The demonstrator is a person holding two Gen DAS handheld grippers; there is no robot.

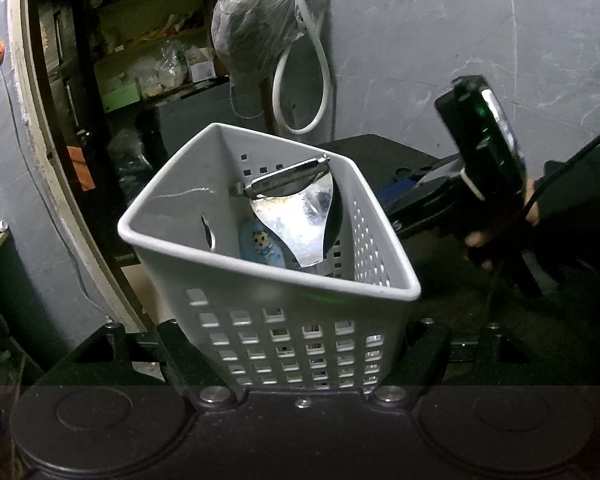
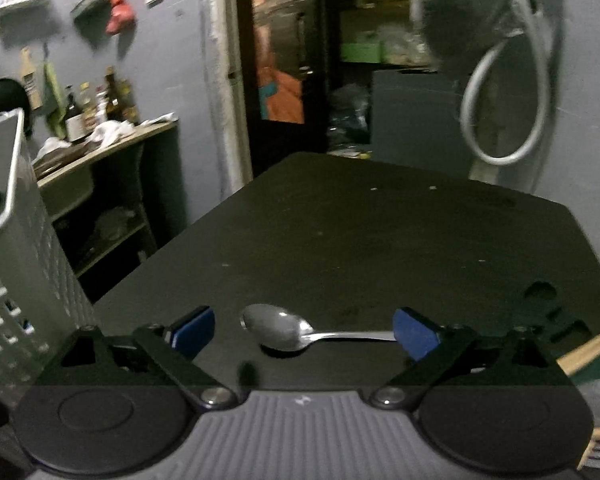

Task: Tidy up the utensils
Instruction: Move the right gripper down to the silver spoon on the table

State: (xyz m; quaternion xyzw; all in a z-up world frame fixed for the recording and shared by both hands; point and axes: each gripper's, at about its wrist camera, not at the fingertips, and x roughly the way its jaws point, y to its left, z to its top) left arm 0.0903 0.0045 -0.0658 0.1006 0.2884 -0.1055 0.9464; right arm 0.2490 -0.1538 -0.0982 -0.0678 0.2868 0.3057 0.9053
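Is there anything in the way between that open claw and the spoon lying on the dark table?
Nothing visible. The spoon lies bare on the dark table, its bowl in the gap of the right claw, whose blue pads stand wide apart. The spoon's handle runs toward the right-hand pad. The white basket stands off to the left.

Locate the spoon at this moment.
In the right wrist view, the spoon lies on the dark table, low centre, between the open right gripper's blue pads.
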